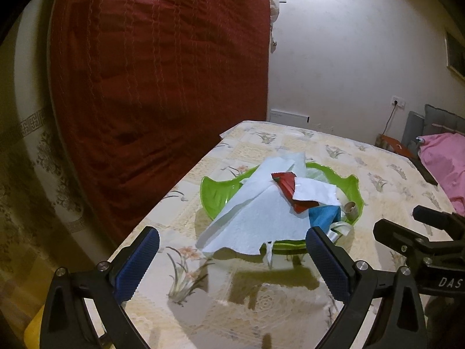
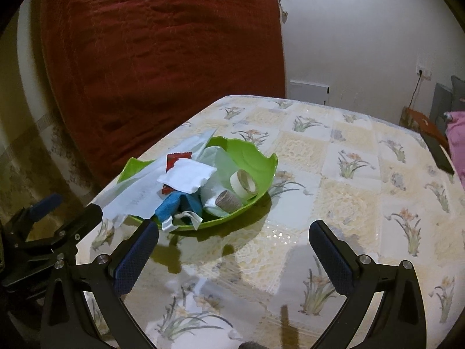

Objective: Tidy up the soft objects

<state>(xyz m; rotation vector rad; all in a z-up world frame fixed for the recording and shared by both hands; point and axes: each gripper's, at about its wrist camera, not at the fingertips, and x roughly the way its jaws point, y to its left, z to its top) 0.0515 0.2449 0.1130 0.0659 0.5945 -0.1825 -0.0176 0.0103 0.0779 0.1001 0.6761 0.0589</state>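
Both the left gripper (image 1: 232,242) and right gripper (image 2: 234,237) hung wide open and empty before a green bowl (image 2: 255,157) of tissues (image 1: 261,221) on the floral table (image 2: 348,174); "DAS" showed on the right gripper's frame.

A leaf-shaped green plastic bowl (image 2: 255,157) sits on the table with the flowered glossy cover (image 2: 348,180), ahead of both grippers. The left gripper (image 1: 232,250) faces it straight on, jaws spread, the right-hand finger just before the rim. The right gripper (image 2: 234,247) has it ahead and to its left. In the bowl, a large pale paper sheet (image 1: 255,226) overhangs the near rim. A folded white cloth square (image 2: 187,179) lies on a red foil packet (image 1: 286,187). A blue cloth with white ribbon (image 2: 168,206) lies nearest the right gripper, with two tape rolls (image 2: 244,181) beyond it.
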